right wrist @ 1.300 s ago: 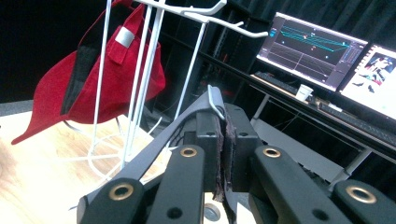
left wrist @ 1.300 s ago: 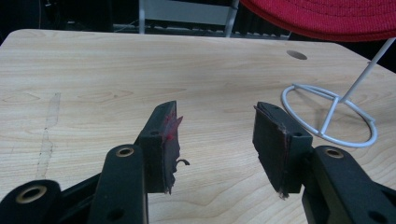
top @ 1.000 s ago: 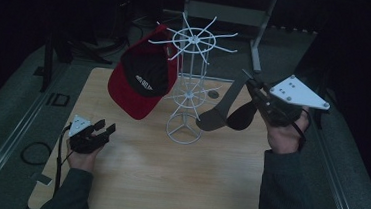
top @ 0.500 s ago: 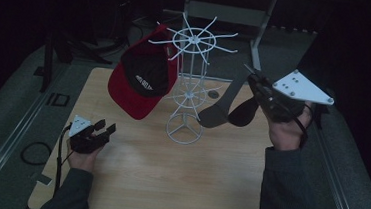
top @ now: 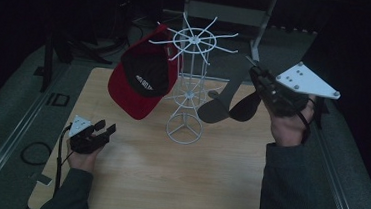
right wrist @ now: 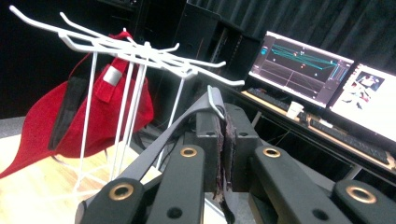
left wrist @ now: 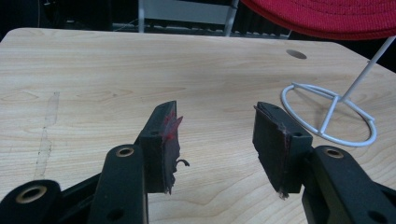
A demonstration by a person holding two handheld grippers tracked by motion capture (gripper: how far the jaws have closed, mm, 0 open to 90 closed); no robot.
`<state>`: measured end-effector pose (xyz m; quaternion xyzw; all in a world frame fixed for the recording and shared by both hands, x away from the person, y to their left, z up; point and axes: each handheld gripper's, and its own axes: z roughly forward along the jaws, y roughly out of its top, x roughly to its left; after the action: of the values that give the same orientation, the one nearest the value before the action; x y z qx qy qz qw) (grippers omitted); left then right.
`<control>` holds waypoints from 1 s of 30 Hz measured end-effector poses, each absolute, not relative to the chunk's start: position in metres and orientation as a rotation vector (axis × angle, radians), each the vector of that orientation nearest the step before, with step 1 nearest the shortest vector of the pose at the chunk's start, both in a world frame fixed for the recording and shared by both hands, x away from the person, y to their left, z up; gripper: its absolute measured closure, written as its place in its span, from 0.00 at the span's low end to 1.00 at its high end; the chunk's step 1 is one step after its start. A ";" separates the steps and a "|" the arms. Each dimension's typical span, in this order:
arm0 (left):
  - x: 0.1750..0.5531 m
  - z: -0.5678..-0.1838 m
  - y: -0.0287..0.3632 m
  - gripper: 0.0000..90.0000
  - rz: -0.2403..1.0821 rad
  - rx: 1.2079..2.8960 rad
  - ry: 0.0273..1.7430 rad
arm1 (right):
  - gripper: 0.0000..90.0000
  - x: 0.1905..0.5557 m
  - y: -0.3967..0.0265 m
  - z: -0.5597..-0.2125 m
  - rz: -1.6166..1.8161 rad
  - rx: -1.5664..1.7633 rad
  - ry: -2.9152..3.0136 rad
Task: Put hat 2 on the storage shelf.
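A white wire hook rack [top: 188, 89] stands at the back middle of the wooden table [top: 167, 183]. A red cap [top: 142, 83] hangs on the rack's left side. My right gripper [top: 252, 72] is raised to the right of the rack, shut on the strap of a dark grey cap [top: 228, 105] that dangles below it. In the right gripper view the grey strap [right wrist: 173, 135] is pinched in the right gripper [right wrist: 224, 126], and a white hook tip [right wrist: 212, 100] touches the strap. My left gripper [top: 104, 128] rests low at the table's left, open with nothing between its fingers [left wrist: 163, 135].
The rack's ring base [left wrist: 327, 116] sits on the table, right of the left gripper. A small hole [left wrist: 296, 54] marks the tabletop behind it. Monitors [right wrist: 299, 65] and a keyboard stand on a desk beyond the table. A cable loop [top: 34, 153] lies left of the table.
My right gripper has risen slightly with the dark grey cap, closer to the rack's upper arms. The left gripper has stayed where it was.
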<state>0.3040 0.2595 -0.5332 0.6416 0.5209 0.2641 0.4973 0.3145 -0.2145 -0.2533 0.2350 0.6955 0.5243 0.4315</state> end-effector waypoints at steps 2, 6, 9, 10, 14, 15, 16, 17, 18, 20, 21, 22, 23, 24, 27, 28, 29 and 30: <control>0.304 -0.533 0.259 0.57 0.640 1.556 1.260 | 0.96 0.314 -0.213 -0.250 1.309 0.580 1.730; 0.304 -0.533 0.259 0.57 0.640 1.556 1.259 | 0.96 0.317 -0.211 -0.242 1.305 0.571 1.726; 0.304 -0.533 0.259 0.57 0.640 1.556 1.260 | 0.96 0.318 -0.209 -0.238 1.308 0.568 1.725; 0.304 -0.533 0.259 0.57 0.640 1.556 1.259 | 0.96 0.319 -0.208 -0.237 1.306 0.566 1.726; 0.304 -0.533 0.260 0.57 0.639 1.554 1.260 | 0.96 0.322 -0.205 -0.233 1.312 0.564 1.725; 0.304 -0.533 0.260 0.57 0.639 1.555 1.261 | 0.96 0.323 -0.205 -0.232 1.315 0.564 1.725; 0.304 -0.533 0.260 0.57 0.639 1.555 1.261 | 0.96 0.324 -0.204 -0.232 1.317 0.565 1.726; 0.304 -0.533 0.260 0.57 0.639 1.553 1.260 | 0.96 0.325 -0.203 -0.231 1.319 0.563 1.727; 0.304 -0.533 0.260 0.57 0.639 1.552 1.260 | 0.96 0.326 -0.202 -0.231 1.319 0.561 1.728; 0.304 -0.533 0.260 0.57 0.639 1.552 1.261 | 0.96 0.328 -0.199 -0.231 1.315 0.562 1.732; 0.304 -0.533 0.260 0.57 0.639 1.552 1.260 | 0.96 0.329 -0.199 -0.231 1.314 0.563 1.733; 0.304 -0.533 0.260 0.57 0.640 1.553 1.259 | 0.96 0.330 -0.198 -0.231 1.315 0.563 1.733; 0.304 -0.533 0.260 0.57 0.640 1.553 1.259 | 0.96 0.331 -0.197 -0.231 1.319 0.565 1.733; 0.304 -0.533 0.260 0.57 0.639 1.552 1.260 | 0.96 0.332 -0.197 -0.232 1.319 0.565 1.734; 0.304 -0.533 0.260 0.57 0.638 1.551 1.261 | 0.96 0.335 -0.195 -0.233 1.320 0.569 1.734; 0.304 -0.533 0.260 0.57 0.638 1.550 1.260 | 0.96 0.336 -0.194 -0.234 1.319 0.568 1.733; 0.304 -0.533 0.260 0.57 0.638 1.551 1.261 | 0.96 0.337 -0.194 -0.234 1.320 0.568 1.734; 0.304 -0.533 0.260 0.57 0.637 1.550 1.261 | 0.96 0.337 -0.193 -0.235 1.321 0.569 1.735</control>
<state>0.3041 0.2599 -0.5332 0.6407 0.5210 0.2633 0.4987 0.3372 -0.1928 -0.2351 0.2278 0.6951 0.5295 0.4296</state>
